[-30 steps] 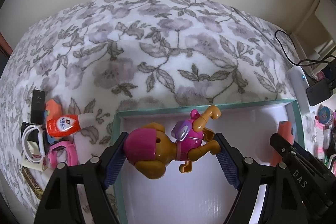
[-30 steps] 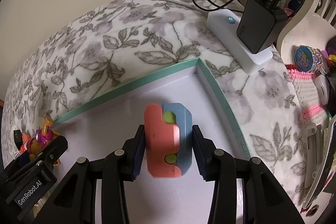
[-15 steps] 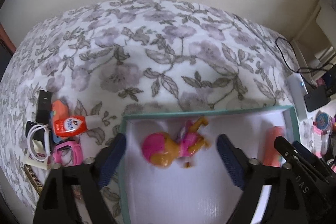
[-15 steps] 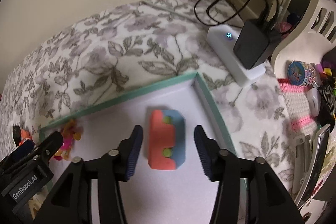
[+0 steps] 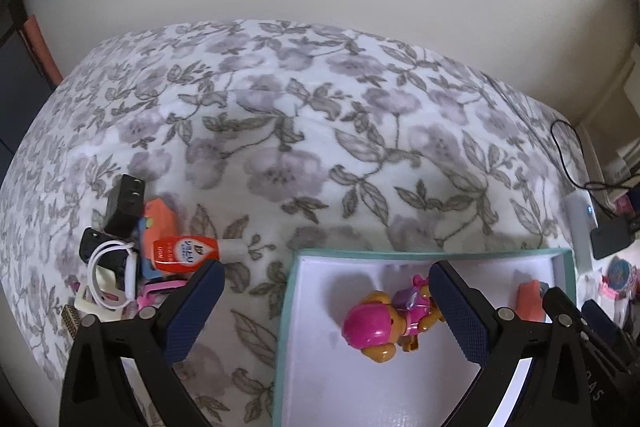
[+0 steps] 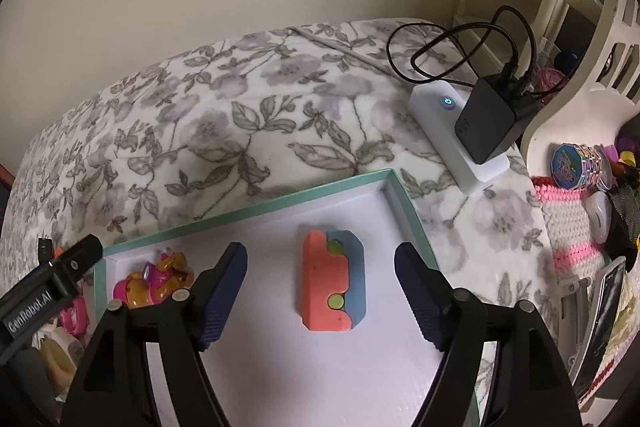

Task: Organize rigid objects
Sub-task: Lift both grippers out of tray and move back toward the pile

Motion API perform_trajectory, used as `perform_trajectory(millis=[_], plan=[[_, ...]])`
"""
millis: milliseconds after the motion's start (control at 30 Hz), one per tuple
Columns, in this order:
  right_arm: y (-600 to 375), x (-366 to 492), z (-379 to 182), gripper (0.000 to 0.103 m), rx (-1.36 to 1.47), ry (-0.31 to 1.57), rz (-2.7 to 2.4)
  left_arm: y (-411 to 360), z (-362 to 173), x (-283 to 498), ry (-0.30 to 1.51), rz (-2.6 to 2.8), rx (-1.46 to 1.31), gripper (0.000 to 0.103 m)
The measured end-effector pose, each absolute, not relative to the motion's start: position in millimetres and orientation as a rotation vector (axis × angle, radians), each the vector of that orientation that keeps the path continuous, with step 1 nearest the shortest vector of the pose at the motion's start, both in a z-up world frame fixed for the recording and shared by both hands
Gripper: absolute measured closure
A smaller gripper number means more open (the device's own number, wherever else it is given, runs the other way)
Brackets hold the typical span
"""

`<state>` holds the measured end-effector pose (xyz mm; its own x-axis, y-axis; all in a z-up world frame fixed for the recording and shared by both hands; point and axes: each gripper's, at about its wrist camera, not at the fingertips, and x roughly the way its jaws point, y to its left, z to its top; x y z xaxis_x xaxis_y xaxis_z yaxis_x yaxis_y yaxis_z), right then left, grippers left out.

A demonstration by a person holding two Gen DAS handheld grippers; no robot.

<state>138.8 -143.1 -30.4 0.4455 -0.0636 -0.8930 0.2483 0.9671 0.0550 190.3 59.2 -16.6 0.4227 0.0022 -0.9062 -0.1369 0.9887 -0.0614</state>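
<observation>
Both grippers, left gripper and right gripper, hover spread wide, seemingly above the tray.

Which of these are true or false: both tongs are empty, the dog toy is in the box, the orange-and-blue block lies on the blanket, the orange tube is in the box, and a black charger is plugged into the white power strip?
1. Both tongs, the left tongs and the right tongs, are open and empty. True.
2. The pink-and-brown plastic dog toy lies in the teal-rimmed white box. True.
3. The orange-and-blue plastic block lies on the floral blanket. False: it lies in the box.
4. The orange tube is in the box. False: it lies on the blanket.
5. A black charger sits on the white power strip. True.
</observation>
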Motion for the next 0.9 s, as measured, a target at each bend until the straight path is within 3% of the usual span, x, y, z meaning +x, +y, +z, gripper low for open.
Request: perform_trajectory(millis=[133, 700, 900], plan=[[-140, 140, -32, 0.013, 0.196, 1.082, -0.174, 67, -16, 191, 1.121, 0.117, -0.138, 0.000], [-134, 143, -31, 0.013, 0.198, 1.064, -0.134, 77, -11, 189, 1.070, 0.151, -0.126, 0.000], [-119, 135, -7, 0.013, 0.189, 1.010, -0.105, 90, 3, 181, 1.021, 0.163, -0.148, 0.000]])
